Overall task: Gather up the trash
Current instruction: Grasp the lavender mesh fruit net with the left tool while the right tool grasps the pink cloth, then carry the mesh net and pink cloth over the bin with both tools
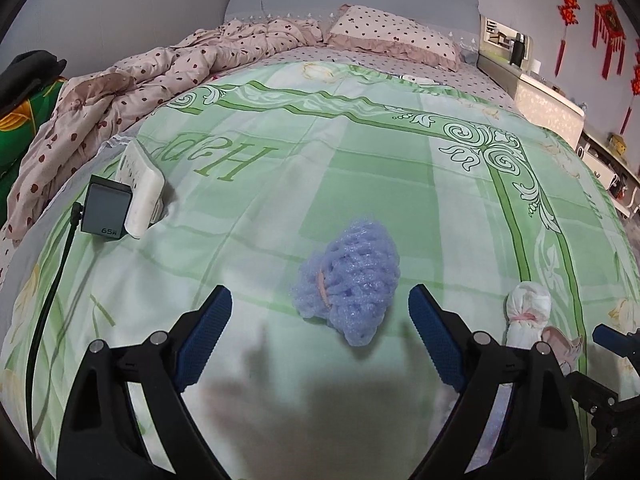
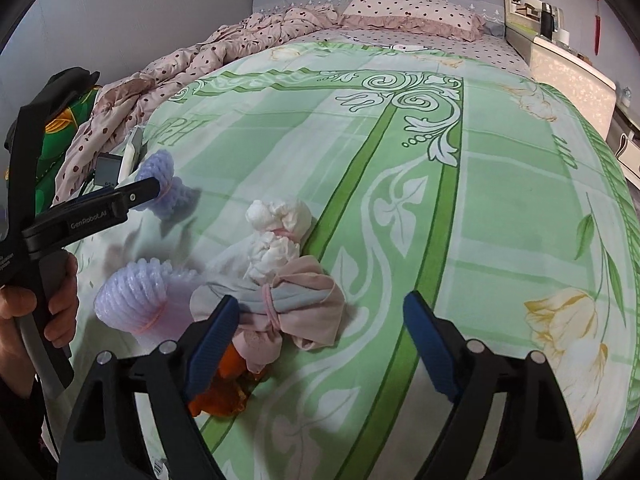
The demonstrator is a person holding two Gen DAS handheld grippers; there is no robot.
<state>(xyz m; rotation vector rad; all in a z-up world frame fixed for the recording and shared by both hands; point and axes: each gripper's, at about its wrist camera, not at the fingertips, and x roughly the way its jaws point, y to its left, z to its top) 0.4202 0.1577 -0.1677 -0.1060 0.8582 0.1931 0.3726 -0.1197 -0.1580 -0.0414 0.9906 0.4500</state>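
Left wrist view shows the left gripper (image 1: pixel 320 312) spread wide and empty, the blue foam net (image 1: pixel 347 276) lying on the bedspread (image 1: pixel 360 168) just ahead between its fingertips, long axis slanting forward-right.

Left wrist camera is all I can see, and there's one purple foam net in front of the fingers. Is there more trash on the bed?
Observer: Yes. The right wrist view shows a second purple foam net, tied with a pink band.
Child: Anything else?
Observer: A pink and grey cloth bundle, tied round its middle, lies just ahead of the open right gripper.
Child: Is that all?
Observer: No. A crumpled orange piece peeks out beside that gripper's left finger, partly hidden.
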